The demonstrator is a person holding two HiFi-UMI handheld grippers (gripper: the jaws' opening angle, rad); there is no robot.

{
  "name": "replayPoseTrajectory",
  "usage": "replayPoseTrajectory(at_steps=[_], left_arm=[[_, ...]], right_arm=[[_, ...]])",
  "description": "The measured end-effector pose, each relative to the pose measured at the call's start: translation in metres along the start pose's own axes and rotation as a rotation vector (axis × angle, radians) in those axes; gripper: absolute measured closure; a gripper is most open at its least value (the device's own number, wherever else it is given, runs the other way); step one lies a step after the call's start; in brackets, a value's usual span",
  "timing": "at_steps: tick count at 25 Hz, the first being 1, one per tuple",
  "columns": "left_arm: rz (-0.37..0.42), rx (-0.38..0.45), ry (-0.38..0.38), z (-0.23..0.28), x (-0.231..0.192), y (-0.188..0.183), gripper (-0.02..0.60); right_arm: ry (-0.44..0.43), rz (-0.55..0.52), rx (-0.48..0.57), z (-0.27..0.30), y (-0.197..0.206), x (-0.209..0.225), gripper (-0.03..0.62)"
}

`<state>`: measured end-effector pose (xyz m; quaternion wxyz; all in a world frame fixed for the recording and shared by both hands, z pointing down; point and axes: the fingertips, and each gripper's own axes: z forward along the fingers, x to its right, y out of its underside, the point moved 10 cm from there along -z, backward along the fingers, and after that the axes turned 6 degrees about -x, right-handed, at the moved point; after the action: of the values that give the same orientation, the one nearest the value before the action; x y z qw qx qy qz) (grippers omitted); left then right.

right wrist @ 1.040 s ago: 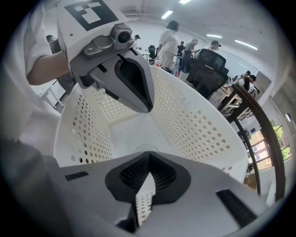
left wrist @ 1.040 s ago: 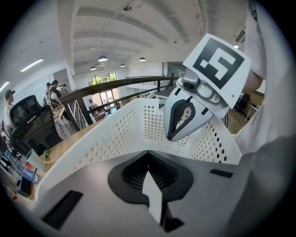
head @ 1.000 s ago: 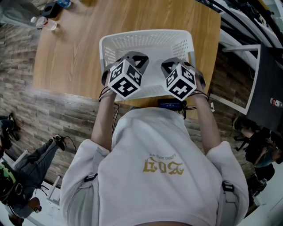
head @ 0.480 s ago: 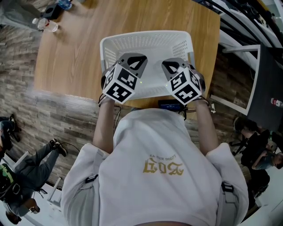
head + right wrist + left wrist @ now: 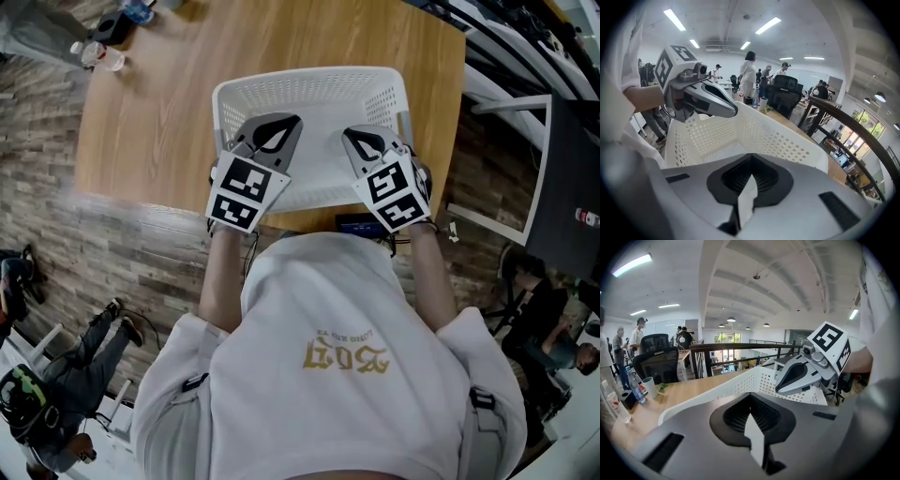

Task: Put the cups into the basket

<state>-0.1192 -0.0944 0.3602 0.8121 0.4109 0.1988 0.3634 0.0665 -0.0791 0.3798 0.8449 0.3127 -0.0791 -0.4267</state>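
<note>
Two grippers are held close in front of the person's white shirt (image 5: 281, 394), and I read both as empty. The left gripper (image 5: 292, 122) has its grey jaws closed together with nothing between them, as its own view shows. The right gripper (image 5: 349, 134) is the same, its jaws meeting on air. They hover side by side, a little apart, over the near rim of the white perforated plastic basket (image 5: 309, 73), tips pointing out over it.

The basket stands at the near edge of the light wooden table (image 5: 159, 122). What I can see of its floor and walls, above all in the right gripper view, holds no cup. The part under the grippers is hidden from the head view.

Farther off, at the table's far left corner and well apart from the basket, a small white cup (image 5: 648, 386) stands beside a clear bottle with a blue cap (image 5: 633, 384) and other clear containers I cannot make out. Beyond the table are office chairs and several standing people.

My judgement is that the task has barely begun. No cup is held and none is in the basket as far as shown, so every pick and placement remains. The next move would call for parting one pair of jaws and reaching to that far corner
</note>
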Motion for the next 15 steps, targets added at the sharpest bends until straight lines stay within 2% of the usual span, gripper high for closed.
replayPoseTrajectory(at_steps=[6, 15], left_arm=[[0.031, 0.090, -0.048, -0.009, 0.002, -0.005, 0.574], [0.027, 0.189, -0.082, -0.020, 0.004, -0.012, 0.574]], right_arm=[[0.036, 0.055, 0.075, -0.009, -0.002, -0.002, 0.585], [0.116, 0.130, 0.183, -0.023, -0.004, -0.001, 0.583]])
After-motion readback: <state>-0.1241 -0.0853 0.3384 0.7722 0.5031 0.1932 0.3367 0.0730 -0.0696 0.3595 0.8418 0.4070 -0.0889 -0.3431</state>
